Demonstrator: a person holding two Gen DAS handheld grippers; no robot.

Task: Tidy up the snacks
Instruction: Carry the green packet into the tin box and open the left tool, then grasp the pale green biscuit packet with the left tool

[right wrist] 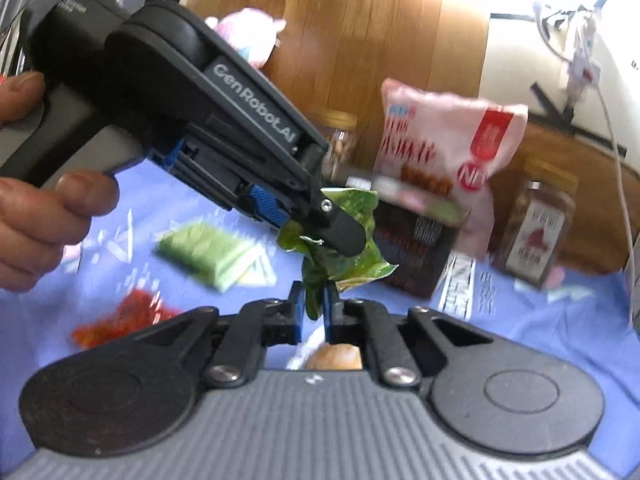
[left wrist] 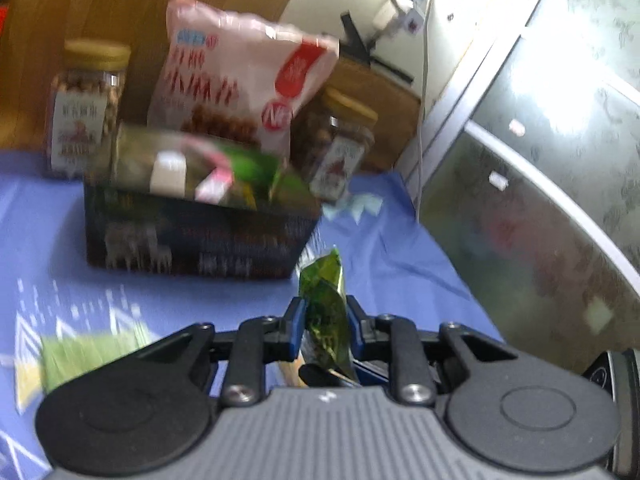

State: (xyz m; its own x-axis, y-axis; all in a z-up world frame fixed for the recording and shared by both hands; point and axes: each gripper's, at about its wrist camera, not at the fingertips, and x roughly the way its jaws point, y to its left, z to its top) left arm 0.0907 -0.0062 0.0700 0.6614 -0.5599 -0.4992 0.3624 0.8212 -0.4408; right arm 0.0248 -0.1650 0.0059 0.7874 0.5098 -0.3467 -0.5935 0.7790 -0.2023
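Blue patterned cloth over the tabletop [left wrist: 400, 256], creased, filling the lower half of both views, under a wood-grain wall behind. Near the centre of the left wrist view, a dark rectangular printed box [left wrist: 200, 236], open-topped, stuffed with blurred green and pink packets; rising from its back, a tall pink crinkly snack bag [left wrist: 240, 80] with red lettering, leaning slightly right. Flanking the box, two clear jars with yellow screw lids: the left jar [left wrist: 86, 108] upright at the upper left, the right jar [left wrist: 340, 144] tilted, just beside the box corner. In the right wrist view, a pale green flat packet [right wrist: 208, 256] lying on the cloth at centre left, a red-orange packet [right wrist: 120, 316] below it, both blurred. At the far left of that view, a bare hand [right wrist: 36, 208] curled around a grey handle, angling the left gripper [right wrist: 320, 232] downward to the right. Left gripper pressed together on a small dark green glossy foil packet [left wrist: 326, 312], crumpled, held clear of the cloth in front of the box. Right gripper [right wrist: 314, 304], at bottom centre, blue pads nearly together, pinching the lower twisted end of the same packet from below.
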